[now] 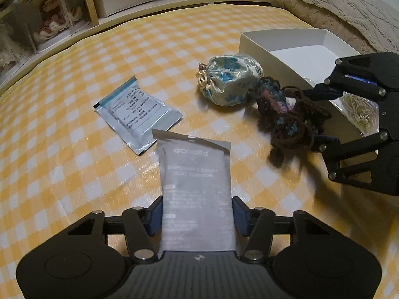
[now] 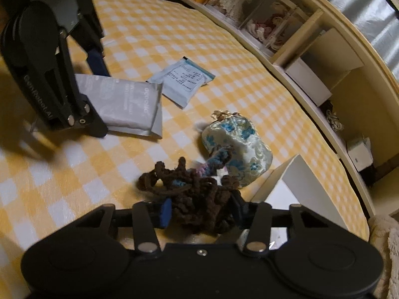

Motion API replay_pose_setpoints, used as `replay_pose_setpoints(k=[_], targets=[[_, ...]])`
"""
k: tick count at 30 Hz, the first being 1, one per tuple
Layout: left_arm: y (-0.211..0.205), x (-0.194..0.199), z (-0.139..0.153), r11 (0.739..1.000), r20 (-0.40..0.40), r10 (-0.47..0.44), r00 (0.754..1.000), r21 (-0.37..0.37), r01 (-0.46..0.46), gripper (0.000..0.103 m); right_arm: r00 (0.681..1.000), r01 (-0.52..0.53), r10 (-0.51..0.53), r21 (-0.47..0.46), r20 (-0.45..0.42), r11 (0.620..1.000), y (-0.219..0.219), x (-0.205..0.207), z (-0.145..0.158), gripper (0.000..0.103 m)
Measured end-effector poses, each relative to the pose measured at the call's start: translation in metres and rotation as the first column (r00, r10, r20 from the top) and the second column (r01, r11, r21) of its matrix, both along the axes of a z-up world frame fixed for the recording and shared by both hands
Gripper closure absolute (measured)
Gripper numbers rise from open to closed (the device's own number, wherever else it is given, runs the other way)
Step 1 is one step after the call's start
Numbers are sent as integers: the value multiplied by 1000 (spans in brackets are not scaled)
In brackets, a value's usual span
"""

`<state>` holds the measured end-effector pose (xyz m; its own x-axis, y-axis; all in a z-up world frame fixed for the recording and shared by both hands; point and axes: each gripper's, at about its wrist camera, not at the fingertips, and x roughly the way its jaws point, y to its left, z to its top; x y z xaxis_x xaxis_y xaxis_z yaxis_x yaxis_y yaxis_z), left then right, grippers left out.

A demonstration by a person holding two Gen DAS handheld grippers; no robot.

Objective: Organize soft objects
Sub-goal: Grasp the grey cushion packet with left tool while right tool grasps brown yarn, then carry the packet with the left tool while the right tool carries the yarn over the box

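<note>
Yellow-checked cloth (image 1: 74, 124) covers the bench, carrying two packets, one pouch (image 1: 232, 79), one crochet toy (image 1: 286, 122) and one box (image 1: 261, 47). The left gripper (image 1: 198, 214) pinches the grey packet (image 1: 197, 179); the right gripper (image 2: 199, 210) clamps the toy. Only the left view shows the box's interior.

The grey packet (image 1: 197, 194) loses its near end behind the gripper body at lower centre, and its small print is blurred. The white box (image 1: 286, 49) is cut by the right edge — contents half hidden. Shelf items at upper left are unreadable.
</note>
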<state>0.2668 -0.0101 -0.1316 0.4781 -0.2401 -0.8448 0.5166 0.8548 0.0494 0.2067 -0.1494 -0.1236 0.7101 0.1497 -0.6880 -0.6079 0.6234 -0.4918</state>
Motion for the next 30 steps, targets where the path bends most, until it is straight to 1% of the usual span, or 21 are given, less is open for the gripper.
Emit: replay_pose_setpoints(k=[3,6,8,10,12,16,22,26,30], targets=[[-1,-3,3,1000,-10,15,1000,-8,-15,47,1000,15,-14,17,-3,1000,-2,-2,3,61],[1,-7,13,998,9,49,999,-38,-49,47,999,35,-34,55,-16,998,-6,-3,9,63],[4,-9,21,994,29,80,996,-76,-78,47,998,57,-54,103,-27,993,-10,-3,16,63],[7,-12,30,988,50,115,992,-114,-109,47,996,87,-81,170,-43,982,-14,-2,25,64],[10,-15,37,980,65,149,987,-146,-138,47,992,121,-109,239,-62,963,-20,-2,34,64],[17,-23,51,956,88,221,971,-217,-198,47,983,183,-161,346,-91,920,-32,-2,50,64],[18,-39,67,928,131,283,950,-289,-237,47,967,256,-216,459,-139,851,-45,-3,63,64],[18,-49,74,915,148,315,938,-311,-258,47,954,299,-243,535,-174,790,-56,-5,73,64],[16,-57,80,910,166,335,928,-311,-273,47,947,322,-269,581,-178,748,-63,-12,81,64]])
